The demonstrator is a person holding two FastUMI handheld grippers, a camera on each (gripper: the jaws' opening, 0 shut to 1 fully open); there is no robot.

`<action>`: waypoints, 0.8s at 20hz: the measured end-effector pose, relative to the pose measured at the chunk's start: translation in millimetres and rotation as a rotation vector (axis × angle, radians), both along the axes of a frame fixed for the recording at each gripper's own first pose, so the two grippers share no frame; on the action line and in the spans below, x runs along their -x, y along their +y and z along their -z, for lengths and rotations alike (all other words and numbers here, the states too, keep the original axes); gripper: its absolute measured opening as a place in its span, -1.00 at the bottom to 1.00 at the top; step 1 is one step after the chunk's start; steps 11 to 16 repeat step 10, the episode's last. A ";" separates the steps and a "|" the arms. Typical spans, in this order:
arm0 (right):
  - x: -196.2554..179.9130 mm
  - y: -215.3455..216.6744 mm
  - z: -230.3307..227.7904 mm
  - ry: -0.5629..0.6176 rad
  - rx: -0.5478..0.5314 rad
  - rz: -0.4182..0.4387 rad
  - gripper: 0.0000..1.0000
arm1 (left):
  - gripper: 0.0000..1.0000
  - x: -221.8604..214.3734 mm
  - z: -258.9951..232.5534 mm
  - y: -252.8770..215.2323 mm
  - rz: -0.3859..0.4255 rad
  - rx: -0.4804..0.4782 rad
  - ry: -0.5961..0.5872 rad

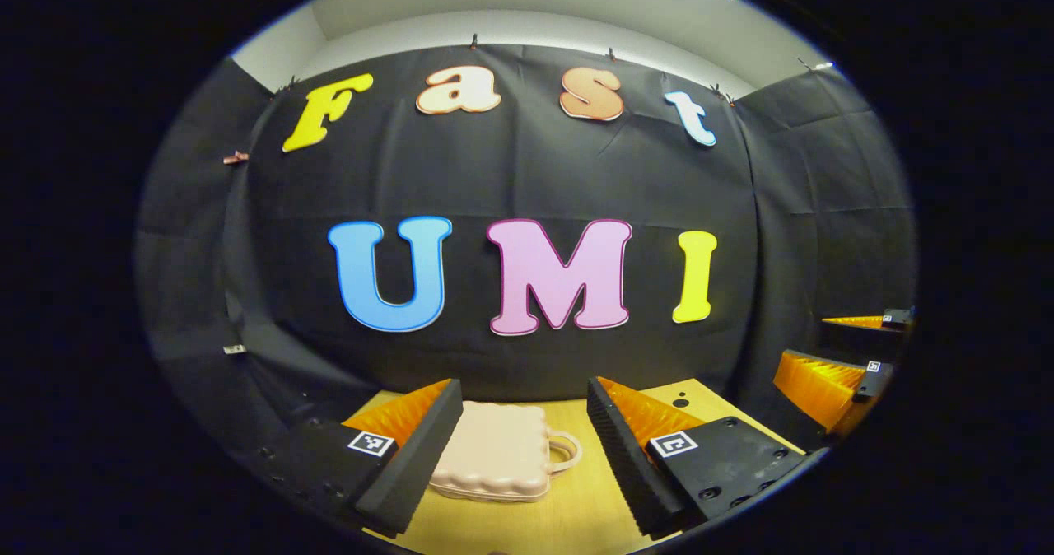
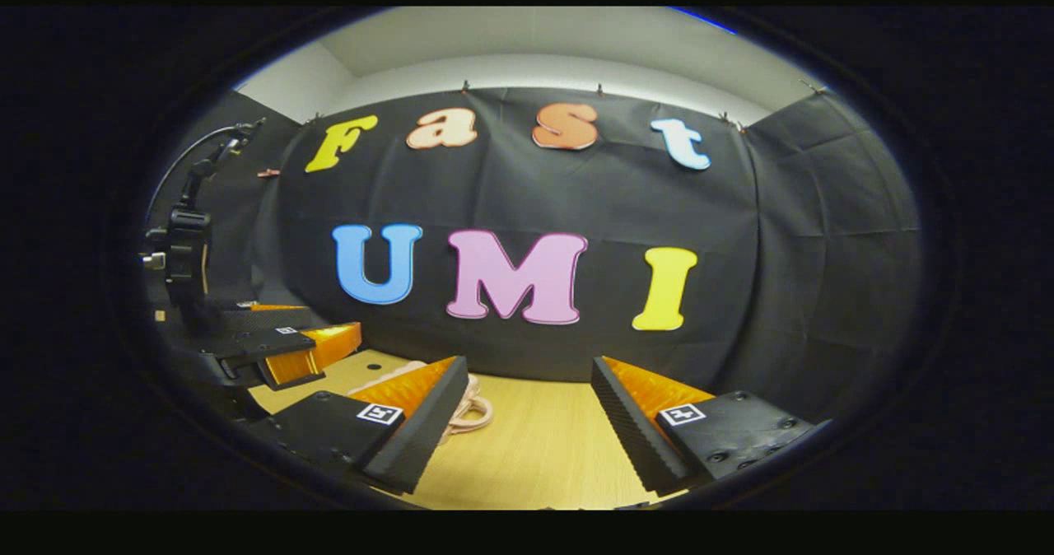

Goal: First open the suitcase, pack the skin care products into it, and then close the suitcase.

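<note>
Left gripper jaws apart, closed pink suitcase flat on desk between them. Right gripper apart over bare desk; suitcase handle peeks left.

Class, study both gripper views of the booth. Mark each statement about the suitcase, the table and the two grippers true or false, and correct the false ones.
1. The suitcase lies shut on the table. True.
2. The left gripper is shut on the suitcase handle. False: its fingers stand apart, holding nothing.
3. The right gripper is open. True.
4. The suitcase stands upright on its wheels. False: it lies flat.
5. In the right gripper view, the suitcase sits partly behind a finger. True.
</note>
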State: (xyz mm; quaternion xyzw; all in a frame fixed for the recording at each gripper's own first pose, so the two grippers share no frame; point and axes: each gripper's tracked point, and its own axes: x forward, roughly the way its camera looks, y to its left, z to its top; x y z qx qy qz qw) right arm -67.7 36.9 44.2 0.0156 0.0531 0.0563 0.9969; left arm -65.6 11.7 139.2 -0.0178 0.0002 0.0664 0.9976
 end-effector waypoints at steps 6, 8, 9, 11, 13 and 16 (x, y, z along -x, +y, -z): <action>52.7 5.6 -24.1 -0.193 -0.014 0.005 0.93 | 0.91 75.5 22.7 -15.9 0.025 0.000 -0.015; 54.6 11.3 -15.8 -0.170 -0.002 -0.006 0.93 | 0.90 87.8 27.3 -13.9 0.020 0.011 -0.013; 55.3 12.2 -10.2 -0.149 0.003 -0.006 0.87 | 0.91 92.4 30.2 -15.3 0.017 0.018 -0.006; 55.6 13.3 -6.2 -0.127 0.005 -0.011 0.87 | 0.90 95.9 29.0 -11.6 0.009 0.022 -0.006; 55.6 13.3 -6.2 -0.127 0.005 -0.011 0.87 | 0.90 95.9 29.0 -11.6 0.009 0.022 -0.006; 55.6 13.3 -6.2 -0.127 0.005 -0.011 0.87 | 0.90 95.9 29.0 -11.6 0.009 0.022 -0.006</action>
